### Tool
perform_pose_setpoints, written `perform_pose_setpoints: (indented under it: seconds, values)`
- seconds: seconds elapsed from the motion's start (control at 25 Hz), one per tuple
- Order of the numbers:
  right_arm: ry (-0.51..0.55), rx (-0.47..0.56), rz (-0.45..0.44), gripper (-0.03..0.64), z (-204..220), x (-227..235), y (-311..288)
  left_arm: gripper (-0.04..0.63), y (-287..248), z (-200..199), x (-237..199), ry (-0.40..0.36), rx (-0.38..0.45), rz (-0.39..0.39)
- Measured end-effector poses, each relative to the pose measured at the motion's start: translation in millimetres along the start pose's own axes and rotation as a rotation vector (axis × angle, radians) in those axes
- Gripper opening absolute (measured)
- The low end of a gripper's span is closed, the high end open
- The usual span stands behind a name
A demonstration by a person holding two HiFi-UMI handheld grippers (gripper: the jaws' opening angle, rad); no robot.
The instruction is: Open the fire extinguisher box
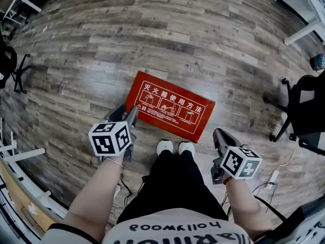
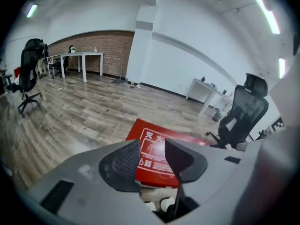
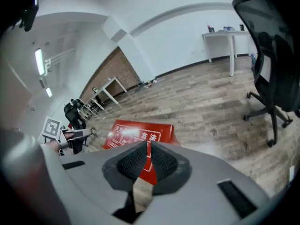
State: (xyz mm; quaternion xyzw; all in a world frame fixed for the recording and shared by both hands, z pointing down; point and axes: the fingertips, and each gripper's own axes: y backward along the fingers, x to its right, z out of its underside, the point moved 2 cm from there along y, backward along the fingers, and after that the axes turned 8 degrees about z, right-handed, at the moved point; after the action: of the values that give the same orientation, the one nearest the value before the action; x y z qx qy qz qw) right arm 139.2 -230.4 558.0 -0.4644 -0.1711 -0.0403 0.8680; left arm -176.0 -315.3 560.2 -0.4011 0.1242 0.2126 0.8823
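Observation:
The red fire extinguisher box [image 1: 170, 110] lies flat and closed on the wood floor, its white-printed lid facing up, just ahead of the person's white shoes [image 1: 175, 147]. My left gripper [image 1: 131, 117] hovers at the box's near left corner, jaws apart with nothing between them; in the left gripper view the box [image 2: 151, 142] shows through the gap of the gripper [image 2: 152, 156]. My right gripper [image 1: 219, 136] hangs off the box's near right corner, clear of it. In the right gripper view the gripper [image 3: 147, 156] has its jaws together, empty, with the box [image 3: 133, 134] beyond.
A black office chair [image 1: 304, 105] stands at the right and another [image 1: 7, 65] at the far left. A cable with a power strip [image 1: 271, 179] lies by the right foot. White table legs [image 1: 304, 32] stand at the upper right.

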Motion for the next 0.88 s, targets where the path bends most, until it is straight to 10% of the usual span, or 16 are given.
perform_pose_setpoints:
  seconds: [0.56, 0.88]
  values:
    - [0.172, 0.319, -0.362, 0.014, -142.9, -129.9, 139.7, 0.017, 141.1, -153.7, 178.1, -0.211, 0.374, 0.463]
    - [0.368, 0.461, -0.486, 0.014, -176.9, -183.6, 211.9, 0.017, 212.1, -187.6, 221.9, -0.368, 0.483, 0.478]
